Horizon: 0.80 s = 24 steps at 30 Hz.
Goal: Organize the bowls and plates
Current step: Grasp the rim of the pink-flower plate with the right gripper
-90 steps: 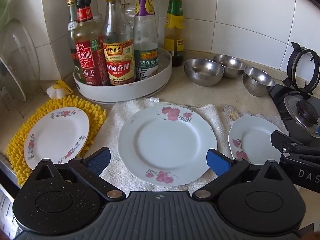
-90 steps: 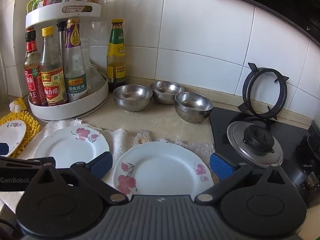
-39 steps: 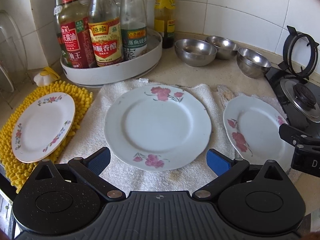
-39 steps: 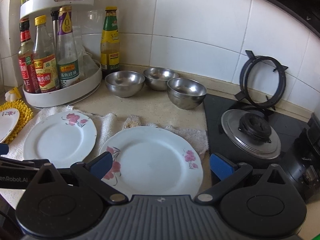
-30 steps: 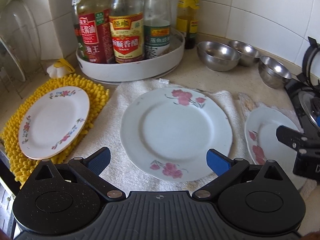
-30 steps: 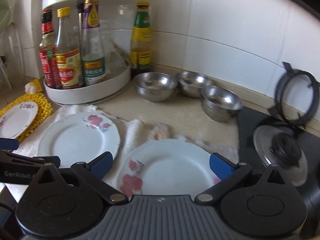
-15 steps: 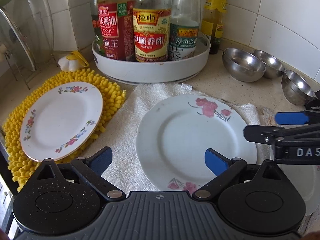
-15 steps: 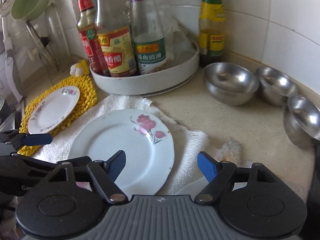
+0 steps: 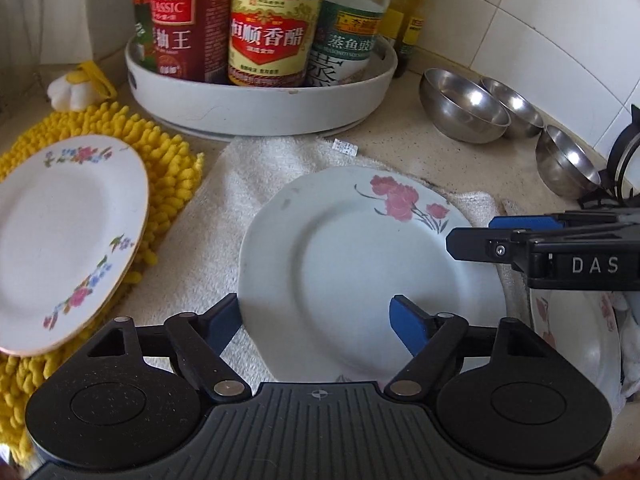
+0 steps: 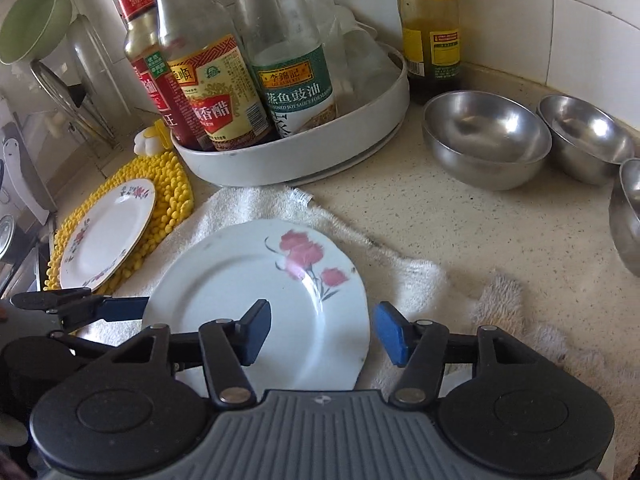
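A white plate with pink flowers [image 9: 360, 272] [image 10: 256, 292] lies on a white towel [image 9: 256, 184]. My left gripper [image 9: 316, 318] is open low at the plate's near-left rim; its left finger is beside the edge and its right finger is over the plate. My right gripper [image 10: 322, 330] is open around the plate's right rim, and it shows from the side in the left wrist view [image 9: 480, 234]. A small floral plate [image 9: 60, 240] [image 10: 108, 236] rests on a yellow mat [image 9: 168, 176]. Another flowered plate [image 9: 576, 344] lies at the right. Three steel bowls [image 10: 486, 140] stand behind.
A white turntable tray [image 9: 260, 108] full of sauce bottles stands just behind the towel. A dish rack with a green bowl [image 10: 36, 20] is at the far left. A black stove grate [image 9: 624, 168] sits at the right edge, past the bowls.
Both grippers have moved forward and down toward the middle plate. The right gripper has swung left from the right-hand plate to the middle plate's right rim.
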Motion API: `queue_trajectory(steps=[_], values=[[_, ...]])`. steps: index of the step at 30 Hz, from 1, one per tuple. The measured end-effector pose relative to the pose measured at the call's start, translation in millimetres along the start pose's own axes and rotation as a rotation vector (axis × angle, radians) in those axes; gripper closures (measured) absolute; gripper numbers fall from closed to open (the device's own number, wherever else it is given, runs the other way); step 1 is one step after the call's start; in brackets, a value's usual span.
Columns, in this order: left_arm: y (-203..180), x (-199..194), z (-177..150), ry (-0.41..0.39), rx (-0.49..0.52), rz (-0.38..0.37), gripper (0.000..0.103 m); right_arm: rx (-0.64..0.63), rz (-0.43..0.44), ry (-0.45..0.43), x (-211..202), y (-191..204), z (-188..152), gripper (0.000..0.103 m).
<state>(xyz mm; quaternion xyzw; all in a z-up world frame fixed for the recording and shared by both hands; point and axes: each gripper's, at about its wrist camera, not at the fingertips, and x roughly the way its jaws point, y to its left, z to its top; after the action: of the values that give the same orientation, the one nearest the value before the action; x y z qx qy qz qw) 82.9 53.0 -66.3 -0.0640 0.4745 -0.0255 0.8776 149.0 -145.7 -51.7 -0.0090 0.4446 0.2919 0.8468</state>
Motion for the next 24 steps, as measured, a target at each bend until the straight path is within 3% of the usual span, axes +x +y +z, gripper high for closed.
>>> queue_trajectory(steps=[4,9,17,24], values=[[0.4,1.5,1.5,0.006,0.026,-0.008,0.017,0.020,0.005,0.066,16.2,2.3,-5.8,0.041],[-2.3,0.5,0.1,0.006,0.062,0.000,0.017,0.074,0.028,0.063,10.0,-2.5,-9.9,0.041],[-5.0,-10.9,11.8,-0.024,0.036,-0.027,0.017,0.137,0.074,0.031,-13.9,-11.2,-8.4,0.041],[-8.0,-6.2,17.1,-0.038,0.045,-0.016,0.017,0.144,0.040,0.006,-9.6,-18.2,-1.9,0.041]])
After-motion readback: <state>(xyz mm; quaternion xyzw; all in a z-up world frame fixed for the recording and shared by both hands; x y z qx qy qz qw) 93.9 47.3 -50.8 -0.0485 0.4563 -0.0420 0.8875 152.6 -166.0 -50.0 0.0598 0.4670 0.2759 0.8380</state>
